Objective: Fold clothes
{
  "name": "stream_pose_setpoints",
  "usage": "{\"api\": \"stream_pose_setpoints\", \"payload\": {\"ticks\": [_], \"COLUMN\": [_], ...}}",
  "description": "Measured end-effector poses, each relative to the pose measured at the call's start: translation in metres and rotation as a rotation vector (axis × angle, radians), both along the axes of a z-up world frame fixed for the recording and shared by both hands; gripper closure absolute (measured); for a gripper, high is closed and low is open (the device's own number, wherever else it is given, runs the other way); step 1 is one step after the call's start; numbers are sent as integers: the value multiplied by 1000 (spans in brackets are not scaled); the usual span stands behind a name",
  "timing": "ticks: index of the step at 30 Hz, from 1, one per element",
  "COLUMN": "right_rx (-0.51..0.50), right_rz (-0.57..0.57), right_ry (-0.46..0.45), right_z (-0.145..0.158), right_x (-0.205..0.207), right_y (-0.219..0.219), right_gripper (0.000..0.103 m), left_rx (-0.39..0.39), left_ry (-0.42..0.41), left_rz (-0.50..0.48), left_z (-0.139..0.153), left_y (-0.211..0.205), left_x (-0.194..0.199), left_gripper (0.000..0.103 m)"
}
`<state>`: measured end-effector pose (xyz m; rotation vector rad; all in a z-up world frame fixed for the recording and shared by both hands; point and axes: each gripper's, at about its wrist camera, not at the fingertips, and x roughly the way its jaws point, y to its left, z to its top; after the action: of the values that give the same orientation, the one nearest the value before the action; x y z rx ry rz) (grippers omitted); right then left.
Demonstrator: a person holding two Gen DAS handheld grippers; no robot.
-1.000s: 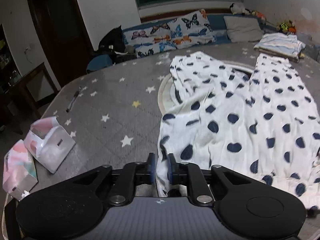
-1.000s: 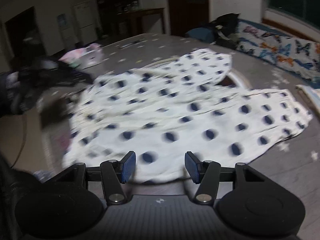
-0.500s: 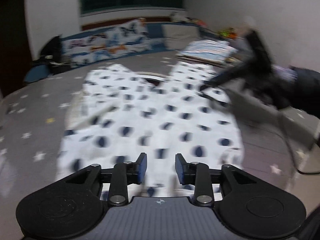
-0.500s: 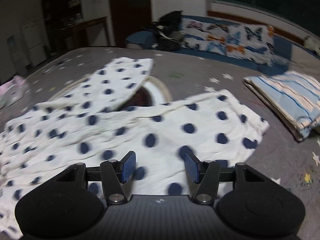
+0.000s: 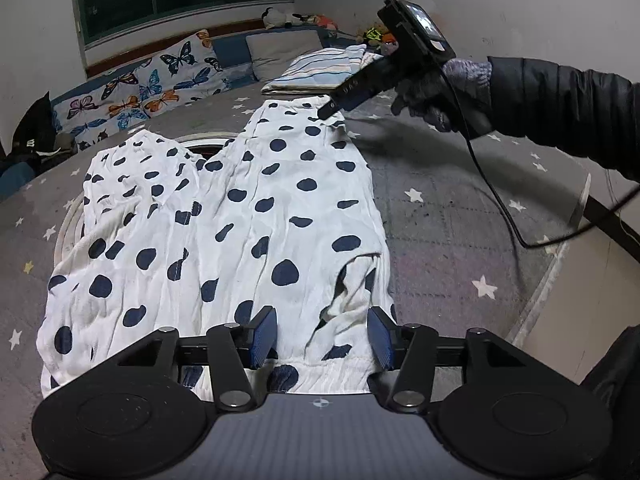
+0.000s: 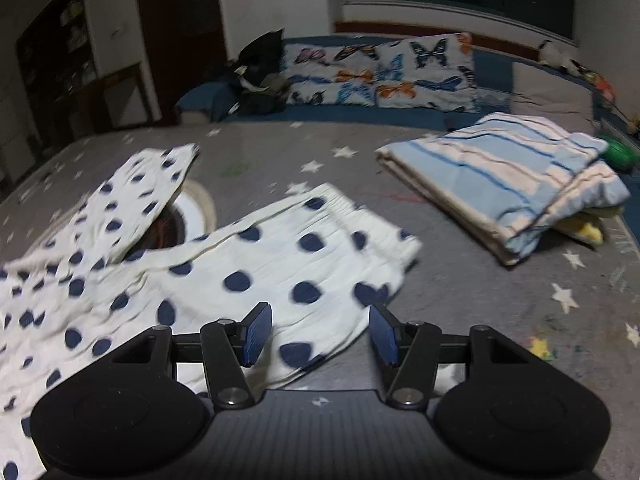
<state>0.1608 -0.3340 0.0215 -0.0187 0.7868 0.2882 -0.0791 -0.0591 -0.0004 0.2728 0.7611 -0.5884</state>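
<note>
Lying spread on the grey star-printed bed cover (image 5: 440, 208), the white trousers with dark spots (image 5: 260, 216) have their two legs running away from the left gripper (image 5: 322, 334) and splayed apart at the far end, with the elastic waistband nearest that gripper. Its blue pads (image 5: 262, 334) stand well apart over the waistband with nothing caught between them. The right gripper (image 6: 320, 334) hangs over the hem corner of the right-hand leg, likewise spread wide and empty; in the left view it shows as a black tool in a gloved hand (image 5: 436, 92) at that same far hem. The cloth looks thin, light and crinkled, so it should drape and sag rather than hold any shape, and a single-layer pinch would probably let the lower layer slide away. The gathered waistband and the stitched hem look like the firmest edges to take, both layers together. A rumpled pocket or fold (image 5: 356, 284) near the waistband's right side may bunch if it is dragged. A folded striped blanket (image 6: 512, 184) sits beyond the hem, apart from the trousers.
</note>
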Motion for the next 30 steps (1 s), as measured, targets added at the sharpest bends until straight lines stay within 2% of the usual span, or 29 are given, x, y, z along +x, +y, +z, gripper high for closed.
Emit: {"api": "stream_pose_setpoints", "payload": {"ticks": [5,10,11,12,14,16,18,23,24,25,27,28,30], "right_rx": [16,22,23,25,30,31,21,11,13,15,19,21,26], "right_rz": [-57,-89,-95,-101,-114,-120,-127,-160,-167,-174,-190,-199,-215], "right_ry": [-1,5,6,7,7,7,9,6,2,-2,-7,-8,-11], "right_z": [1,-2,-3,-4,-5,-7,-9,-15,-16,-16,-14,-13,-10], "right_x": [8,18,19,22,27,34,42,60,61,63,63,62,61], "right_y": [-14,-20,-22,-23,-24,-24,-23,-20,-20,-20,-21,-22,-25], "right_gripper": [48,49,49,49,50,51,53,56,62,73,82,90,95], "left_rx": [18,94,97,97,96,78,59,27,20,14,2,-6,-28], "left_ry": [-11,-27,-26,-24,-19,-12,-6,2,3,5,6,6,5], "left_rz": [-61,-74,-72,-68,-61,-58,-57,-54,-53,-53,-51,-52,-59], "left_z": [-1,-13,-15,-15,-16,-14,-11,-7,-6,-5,-3,-2,2], "left_y": [-8,-16,-16,-15,-14,-11,-9,-5,-4,-3,-2,-1,1], "left_x": [-8,-11,-10,-9,-6,-4,-2,0,0,0,1,1,-1], "left_gripper": [43,45,48,58,67,84,89,91,91,91,92,92,93]}}
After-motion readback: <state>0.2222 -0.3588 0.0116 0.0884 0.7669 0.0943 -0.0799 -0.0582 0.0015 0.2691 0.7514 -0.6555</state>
